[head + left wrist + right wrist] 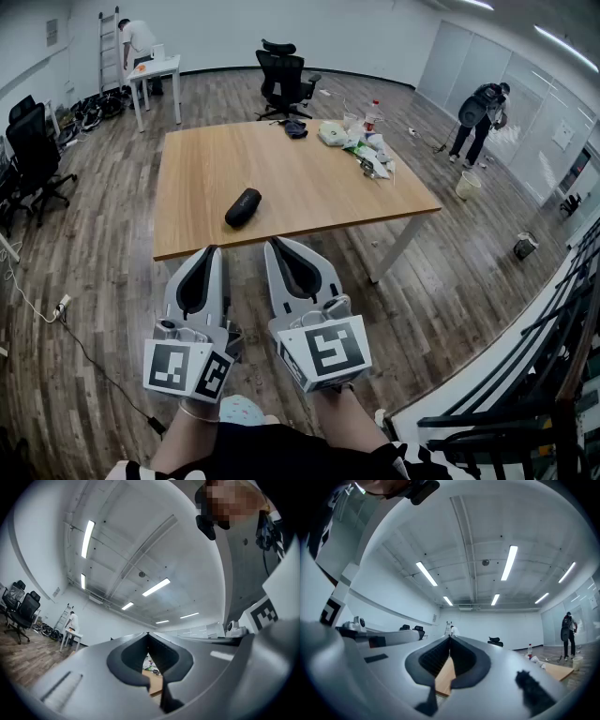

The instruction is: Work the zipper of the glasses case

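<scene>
A black oval glasses case [243,207] lies on the wooden table [300,169], near its front edge. Both grippers are held side by side in front of the table, short of its edge and apart from the case. My left gripper [213,249] is shut with its tips together and nothing between them. My right gripper [272,242] is shut too, also empty. In the left gripper view the joined tips [148,633] point up toward the ceiling. The right gripper view shows its closed tips [450,638] with a strip of tabletop [446,679] seen through the gap below.
Several white items, a bottle [373,115] and a dark cloth [295,128] clutter the table's far right. A black office chair [281,80] stands behind it. One person [479,117] stands at the right, another [139,42] by a small white table at back left. More chairs [33,150] stand left.
</scene>
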Tool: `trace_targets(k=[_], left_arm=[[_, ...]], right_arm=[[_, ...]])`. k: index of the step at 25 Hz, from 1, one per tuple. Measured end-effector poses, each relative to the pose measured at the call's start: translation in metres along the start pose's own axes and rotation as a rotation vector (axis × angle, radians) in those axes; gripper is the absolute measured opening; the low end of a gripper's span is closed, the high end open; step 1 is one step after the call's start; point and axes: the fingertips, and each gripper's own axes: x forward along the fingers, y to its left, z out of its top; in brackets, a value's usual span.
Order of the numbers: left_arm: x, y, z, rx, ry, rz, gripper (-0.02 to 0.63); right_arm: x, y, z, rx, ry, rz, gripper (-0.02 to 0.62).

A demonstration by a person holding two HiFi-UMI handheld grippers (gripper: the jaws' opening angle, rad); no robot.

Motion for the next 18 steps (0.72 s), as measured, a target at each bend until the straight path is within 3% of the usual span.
trace_targets(k=[4,9,18], left_arm=[[0.017,0.009,-0.001,0.02,-0.019,-0.012,0.005],[0.052,0.028,-0.023,0.014,-0.006,-0.015,0.005],[0.183,0.104,-0.064,0.007,0.021,-0.081,0.005]], right_arm=[[0.012,-0.011,-0.001,-0.005,-0.026,-0.016,0.008],[0.044,-0.039,-0.032,0.01,0.003,-0.043,0.008],[0.18,-0.105,-0.072,0.004,0.02,-0.076,0.008]])
